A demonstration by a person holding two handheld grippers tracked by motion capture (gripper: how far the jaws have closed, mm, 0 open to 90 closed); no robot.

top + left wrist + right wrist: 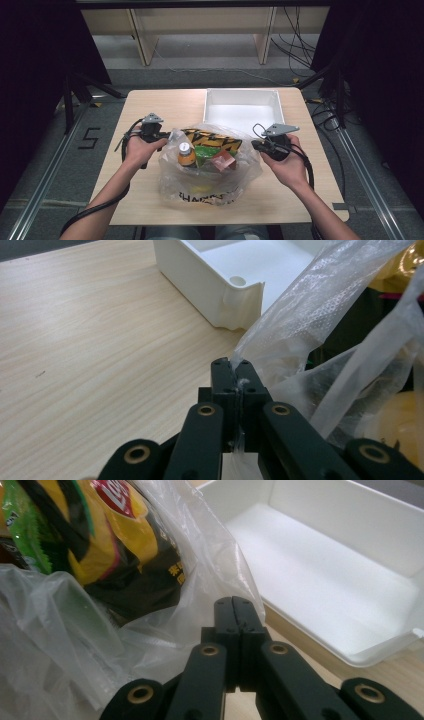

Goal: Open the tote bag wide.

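Clear plastic bag [210, 172] sits mid-tabletop, toward the near edge, holding an orange bottle [186, 155], a yellow-black chip packet [212, 140] and a brown pouch [223, 161]. Left gripper [167, 136], jaws pressed together on the bag's left rim; film pinched between the pads [235, 377]. Right gripper [253, 144], jaws likewise clamped on the right rim. White tray [241, 95] at the far edge, just behind the bag.
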